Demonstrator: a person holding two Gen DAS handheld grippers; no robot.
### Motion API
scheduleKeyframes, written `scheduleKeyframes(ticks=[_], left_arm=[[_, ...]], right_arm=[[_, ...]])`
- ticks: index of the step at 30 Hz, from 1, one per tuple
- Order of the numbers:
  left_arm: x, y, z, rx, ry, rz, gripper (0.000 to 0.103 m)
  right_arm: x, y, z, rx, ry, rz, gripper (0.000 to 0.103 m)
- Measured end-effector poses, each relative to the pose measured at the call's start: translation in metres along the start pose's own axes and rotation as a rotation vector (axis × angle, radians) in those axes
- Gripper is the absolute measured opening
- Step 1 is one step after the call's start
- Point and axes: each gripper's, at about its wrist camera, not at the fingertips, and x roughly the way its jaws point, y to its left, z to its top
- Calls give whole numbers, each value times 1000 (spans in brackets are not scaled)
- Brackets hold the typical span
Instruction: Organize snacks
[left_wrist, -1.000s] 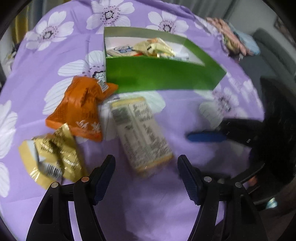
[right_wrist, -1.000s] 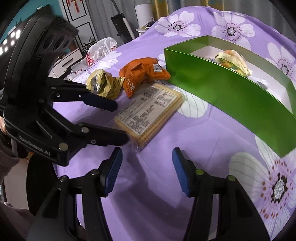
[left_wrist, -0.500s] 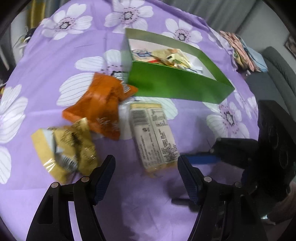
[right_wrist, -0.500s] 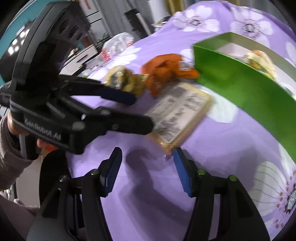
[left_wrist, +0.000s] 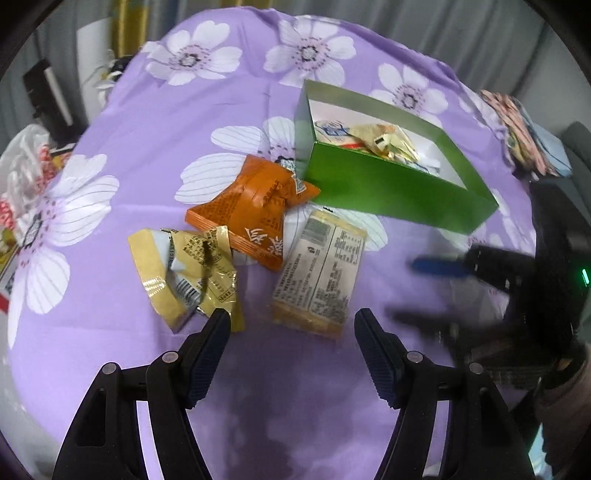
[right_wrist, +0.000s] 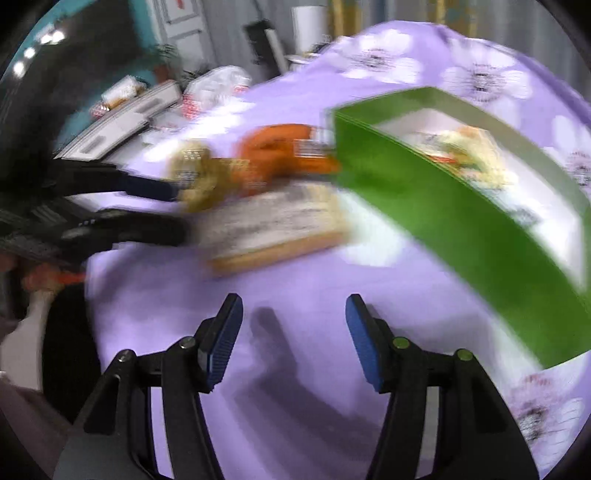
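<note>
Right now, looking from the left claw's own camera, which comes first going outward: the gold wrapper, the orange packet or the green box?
From the left claw:
1. Gold wrapper, at its left fingertip.
2. Orange packet, farther out, left of centre.
3. Green box, farthest, up to the right.

Orange packet (left_wrist: 255, 206), crumpled gold packet (left_wrist: 186, 273) and flat cracker pack (left_wrist: 319, 273) lie beside part-filled green box (left_wrist: 391, 188).

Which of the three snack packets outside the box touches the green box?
The orange packet; its corner meets the green box.
</note>
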Motion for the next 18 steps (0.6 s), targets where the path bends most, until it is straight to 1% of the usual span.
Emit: scheduleKeyframes(ticks=[2,4,6,8,9,11,12,14,18], left_arm=[[4,-9,-2,-22,1,8,70],[9,-16,-4,-45,1,26,70],[17,-20,-5,-76,18,17,70],[26,-22,-7,-100,39,18,70],[30,-22,-8,-105,44,23,70],[34,-21,-7,-104,40,40,70],[33,-20,-7,-104,34,45,70],[33,-15,-5,-111,34,51,70],[29,1,-5,-112,37,71,69]], right_arm=[[4,-10,7,-25,-2,20,57],[11,-13,14,-90,2,33,57],[23,-10,23,-188,22,76,56],[31,-7,28,-259,41,87,57],[38,-6,33,-297,61,117,57],[45,-5,43,-335,74,162,56],[47,-1,46,-363,77,188,56],[50,3,51,-400,83,214,58],[42,17,47,-436,85,288,58]])
